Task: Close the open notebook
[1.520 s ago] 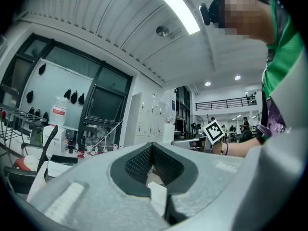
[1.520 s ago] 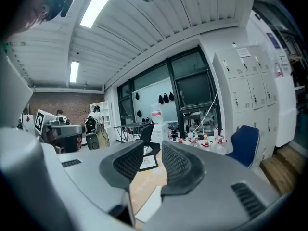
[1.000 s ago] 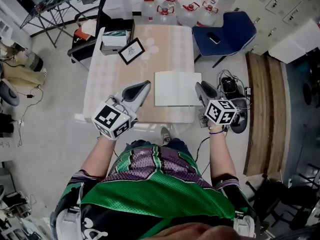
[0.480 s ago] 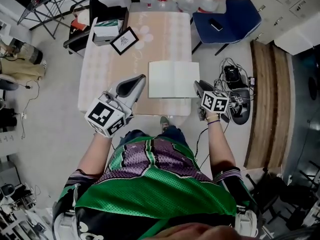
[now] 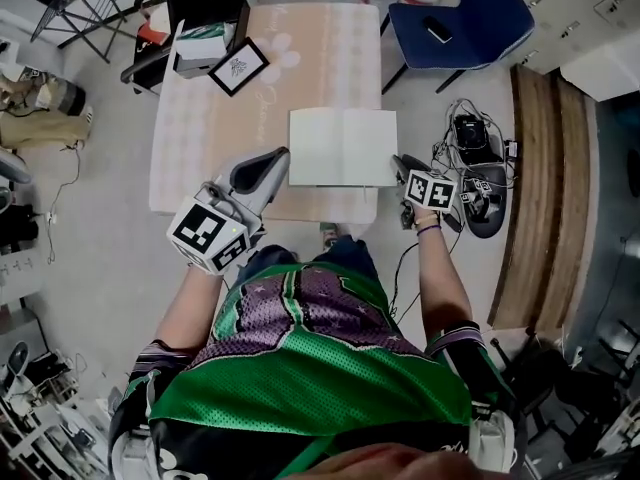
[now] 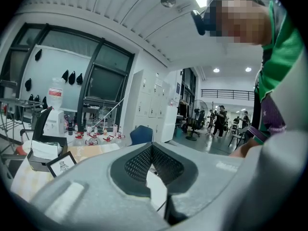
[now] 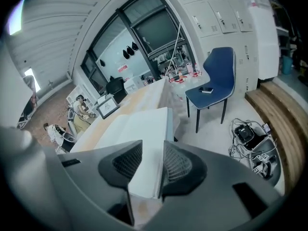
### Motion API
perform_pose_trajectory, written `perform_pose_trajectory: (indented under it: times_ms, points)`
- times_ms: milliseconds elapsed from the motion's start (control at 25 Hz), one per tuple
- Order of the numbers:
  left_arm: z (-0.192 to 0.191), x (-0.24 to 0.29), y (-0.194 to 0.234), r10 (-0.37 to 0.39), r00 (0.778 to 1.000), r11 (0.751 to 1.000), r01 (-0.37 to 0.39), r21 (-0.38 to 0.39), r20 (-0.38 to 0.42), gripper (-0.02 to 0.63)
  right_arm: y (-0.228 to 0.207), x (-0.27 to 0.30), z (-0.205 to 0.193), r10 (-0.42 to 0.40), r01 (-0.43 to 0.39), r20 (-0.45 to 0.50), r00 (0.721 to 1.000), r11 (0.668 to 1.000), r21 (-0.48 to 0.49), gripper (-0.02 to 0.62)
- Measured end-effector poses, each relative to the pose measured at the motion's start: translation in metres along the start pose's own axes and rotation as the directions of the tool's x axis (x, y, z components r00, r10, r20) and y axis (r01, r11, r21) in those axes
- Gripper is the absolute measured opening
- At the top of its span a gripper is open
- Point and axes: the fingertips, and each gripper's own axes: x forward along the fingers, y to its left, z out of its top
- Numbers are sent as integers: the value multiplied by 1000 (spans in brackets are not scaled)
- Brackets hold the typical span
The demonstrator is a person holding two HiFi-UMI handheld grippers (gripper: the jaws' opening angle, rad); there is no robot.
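Green mesh of our jersey [image 5: 320, 368] fills the bottom of the head view, and both our forearms reach out from it toward the near edge of the pale wooden table [image 5: 330, 58]. Our left gripper [image 5: 281, 155] hovers over the table's near left part, just beside the notebook, its jaws clenched tip to tip with nothing between them. Our right gripper [image 5: 398, 160] sits at the table's near right corner. Its jaws are released and have just been opening, and in the right gripper view the notebook's right-hand edge shows in the gap between them without being pinched. The open notebook [image 5: 342, 146] lies flat with blank white pages up, on the near right part of the table, its right edge close to the table's right side. Farther along, near the far left corner, a black picture frame [image 5: 238, 68] lies beside a box [image 5: 203, 46]. Beyond the table's far right corner stands a blue chair [image 5: 455, 18], with a tangle of cables [image 5: 475, 163] on the floor to the right.
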Motion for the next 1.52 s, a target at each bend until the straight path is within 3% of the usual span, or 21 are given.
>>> perform_pose_trajectory:
  times_ms: [200,320,720,1080,1520]
  points:
    - [-8,14,-4,0,1000,1000,0,-11,-20,15,-19,10,-10,36,-34,-21,999,995,90,126]
    - [-13,22,-4,4,999,1000,-5,-21,-33,15,-23,17,-17,107,-100,-33,994,980,172,151]
    - [-15,32,-3,20,999,1000,-21,-20,-48,15,-15,26,-26,344,-316,-12,939,874,369,163]
    - [-3,11,29,40,999,999,-40,-31,-6,15,-13,17,-17,258,-253,38,966,896,364,75]
    - [-3,-42,67,31,998,999,-29,-46,48,15,5,2,-1,87,-101,55,995,939,328,41]
